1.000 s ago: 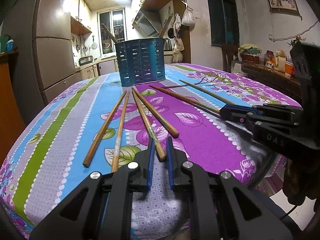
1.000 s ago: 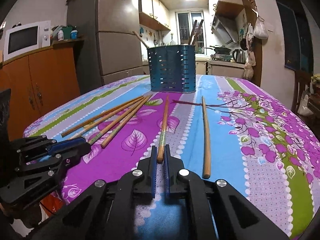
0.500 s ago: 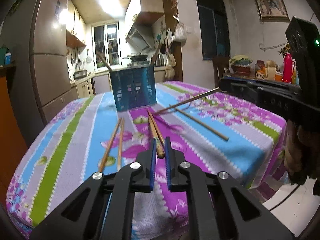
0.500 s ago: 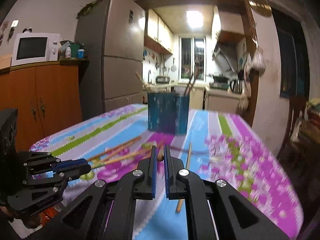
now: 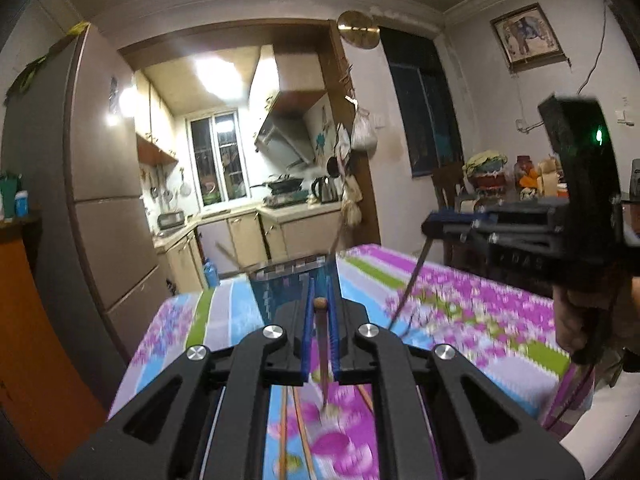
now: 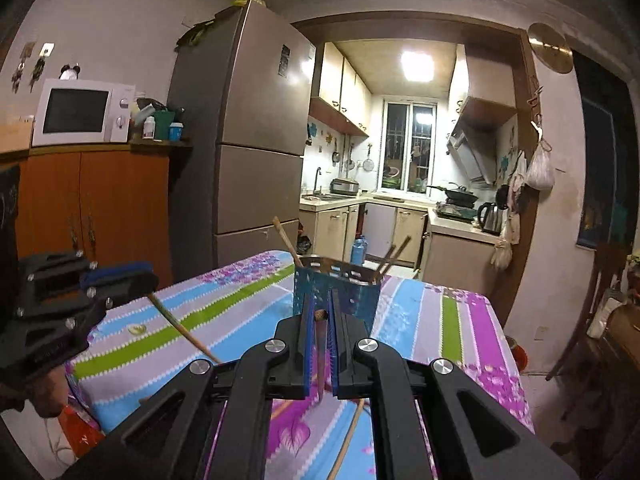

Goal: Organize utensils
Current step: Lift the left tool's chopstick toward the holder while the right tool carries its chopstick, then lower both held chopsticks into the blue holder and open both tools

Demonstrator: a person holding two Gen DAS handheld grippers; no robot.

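Observation:
My left gripper (image 5: 320,308) is shut on a wooden chopstick (image 5: 322,344) that hangs down between its blue pads, lifted above the table. My right gripper (image 6: 320,314) is shut on another wooden chopstick (image 6: 321,352), also lifted and hanging down. Each gripper shows in the other's view: the right gripper (image 5: 430,227) with its chopstick (image 5: 408,286), the left gripper (image 6: 150,278) with its chopstick (image 6: 182,328). The blue perforated utensil holder (image 6: 336,292) stands on the table ahead, with several chopsticks in it; it also shows blurred in the left wrist view (image 5: 280,284).
The table has a floral purple, blue and green cloth (image 6: 472,332). Loose chopsticks (image 5: 298,420) lie on it below the left gripper, and one (image 6: 348,436) lies below the right gripper. A fridge (image 6: 244,152) and orange cabinet (image 6: 92,208) stand left; a chair (image 6: 600,292) stands right.
Both grippers have risen well above the table, each lifting its chopstick with it. The chopsticks now hang steeply down, and the holder looks lower and further off in both views.

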